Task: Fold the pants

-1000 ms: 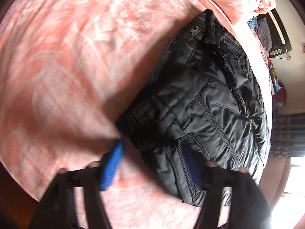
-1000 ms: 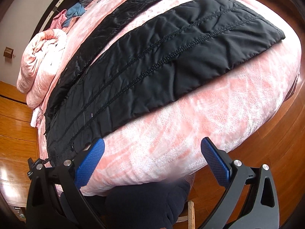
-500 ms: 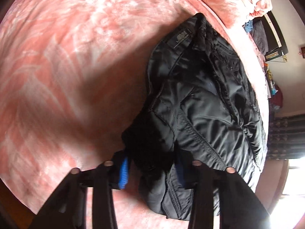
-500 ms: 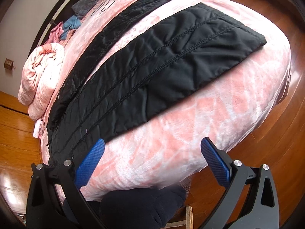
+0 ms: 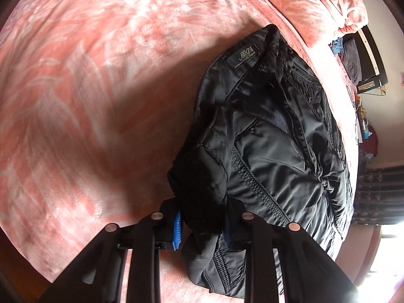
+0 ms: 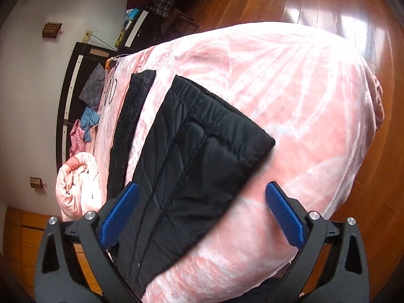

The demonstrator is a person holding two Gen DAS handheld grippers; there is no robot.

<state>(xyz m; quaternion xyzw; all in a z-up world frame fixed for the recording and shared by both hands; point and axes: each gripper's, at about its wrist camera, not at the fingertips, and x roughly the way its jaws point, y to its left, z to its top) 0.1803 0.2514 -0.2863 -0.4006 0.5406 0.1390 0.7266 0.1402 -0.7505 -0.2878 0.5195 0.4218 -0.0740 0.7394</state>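
Black padded pants [image 5: 272, 151] lie on a pink plush bedspread [image 5: 88, 80]. The left wrist view shows their waist end with a label, zipper and pockets. My left gripper [image 5: 202, 227] is shut on a bunched corner of the waistband, which is lifted a little off the bed. The right wrist view shows the two legs: the near leg [image 6: 192, 166] runs under my right gripper [image 6: 202, 212], and the far leg [image 6: 131, 126] lies beside it. My right gripper is open, above the near leg, with its blue pads [image 6: 284, 214] on either side.
A rolled pink duvet [image 6: 78, 186] and loose clothes [image 6: 88, 121] lie by the dark headboard [image 6: 68, 80]. The bed's edge drops to a wooden floor [image 6: 328, 5]. A dark desk with clutter [image 6: 156, 5] stands by the wall.
My left gripper closed on the waistband corner and lifted it. My right gripper moved from beyond the bed's edge to over the near pant leg, staying open.
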